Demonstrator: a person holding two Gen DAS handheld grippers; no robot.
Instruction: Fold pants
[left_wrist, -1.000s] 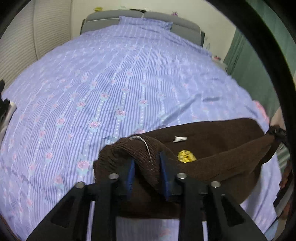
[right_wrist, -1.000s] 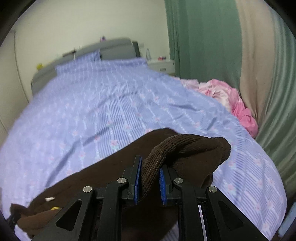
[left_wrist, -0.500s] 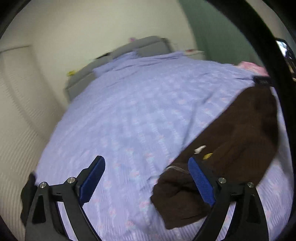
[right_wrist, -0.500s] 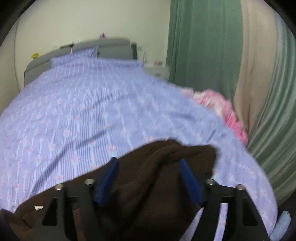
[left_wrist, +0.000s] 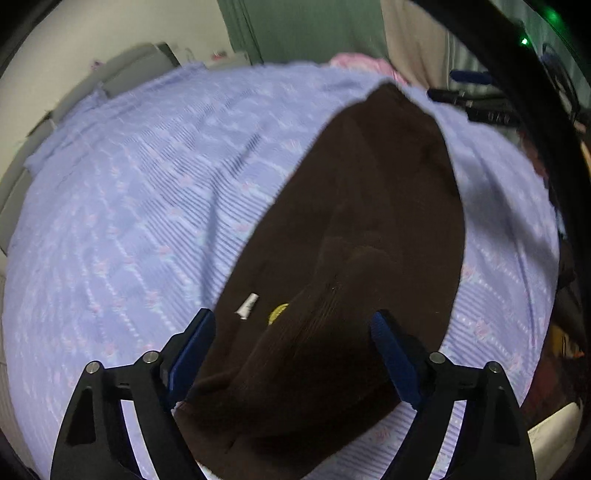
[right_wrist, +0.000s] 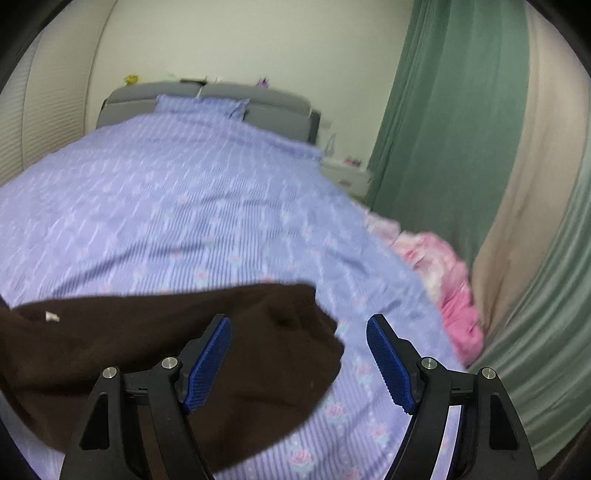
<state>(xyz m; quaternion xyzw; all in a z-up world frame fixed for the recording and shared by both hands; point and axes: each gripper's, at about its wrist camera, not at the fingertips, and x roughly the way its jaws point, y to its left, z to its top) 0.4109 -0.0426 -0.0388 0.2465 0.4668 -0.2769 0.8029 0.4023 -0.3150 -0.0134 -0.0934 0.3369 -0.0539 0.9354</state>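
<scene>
The dark brown corduroy pants (left_wrist: 354, 229) lie folded on the lilac flowered bedspread (left_wrist: 140, 206), with a white tag (left_wrist: 248, 305) and a yellow label (left_wrist: 277, 312) showing. My left gripper (left_wrist: 293, 332) is open, its blue pads either side of the near end of the pants, holding nothing. In the right wrist view the pants (right_wrist: 155, 343) lie at lower left. My right gripper (right_wrist: 299, 339) is open and empty above their right edge and the bedspread (right_wrist: 177, 206).
A grey headboard (right_wrist: 207, 99) and a lilac pillow (right_wrist: 201, 105) are at the far end. Pink bedding (right_wrist: 447, 280) lies at the bed's right edge by green and beige curtains (right_wrist: 461, 147). A white nightstand (right_wrist: 343, 173) stands beside the bed.
Both grippers were shut on the pants a second ago and have opened and let go. The pants now lie on the bed. The left gripper has swung to look along them.
</scene>
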